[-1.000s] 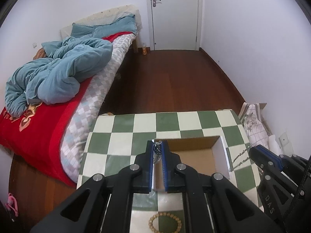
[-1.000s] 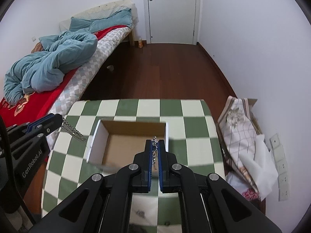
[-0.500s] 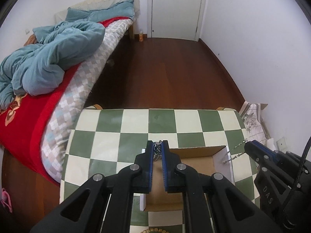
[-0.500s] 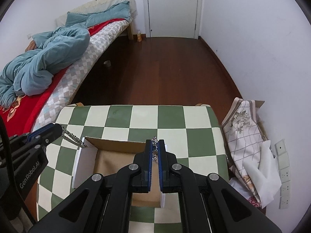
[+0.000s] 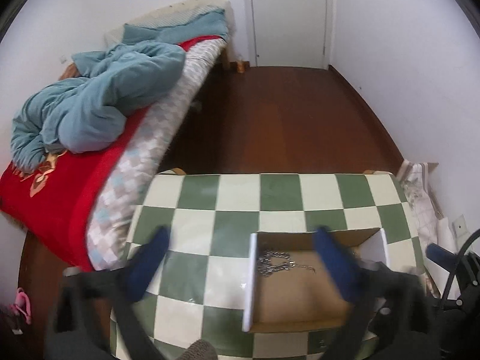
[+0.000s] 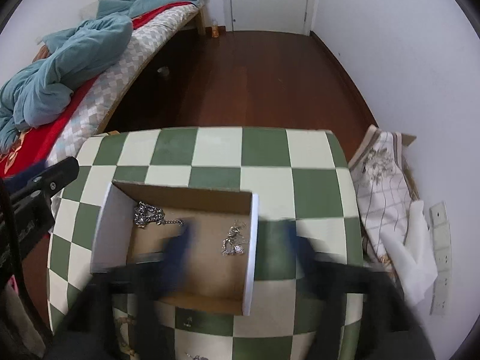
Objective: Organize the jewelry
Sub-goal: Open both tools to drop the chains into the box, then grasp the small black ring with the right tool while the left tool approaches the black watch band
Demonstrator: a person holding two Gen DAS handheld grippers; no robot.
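Note:
An open cardboard box (image 5: 303,294) stands on the green-and-white checked table (image 5: 240,192). Inside lies a thick silver chain (image 5: 274,262), loose on the floor at the left wall. My left gripper (image 5: 241,231) straddles that wall, its jaws opening wide and blurred, with nothing pressed between the pads. In the right wrist view the same chain (image 6: 147,213) lies at the box's (image 6: 253,234) left, and a thin necklace with a pendant (image 6: 234,244) lies at its right. My right gripper (image 6: 237,228) hangs over the necklace, jaws opening, holding nothing.
A bed with a blue duvet (image 5: 99,99) and red blanket (image 5: 51,198) runs along the left. A floral bag (image 6: 381,186) and a wall socket (image 6: 439,255) sit to the right. A brown bead bracelet (image 6: 124,333) lies on the table's near part. Dark wood floor (image 5: 285,114) leads to a white door (image 5: 288,15).
Both grippers were shut on chains and have sprung open. The thick chain and the thin necklace now lie inside the box. Both hands sank closer to the box.

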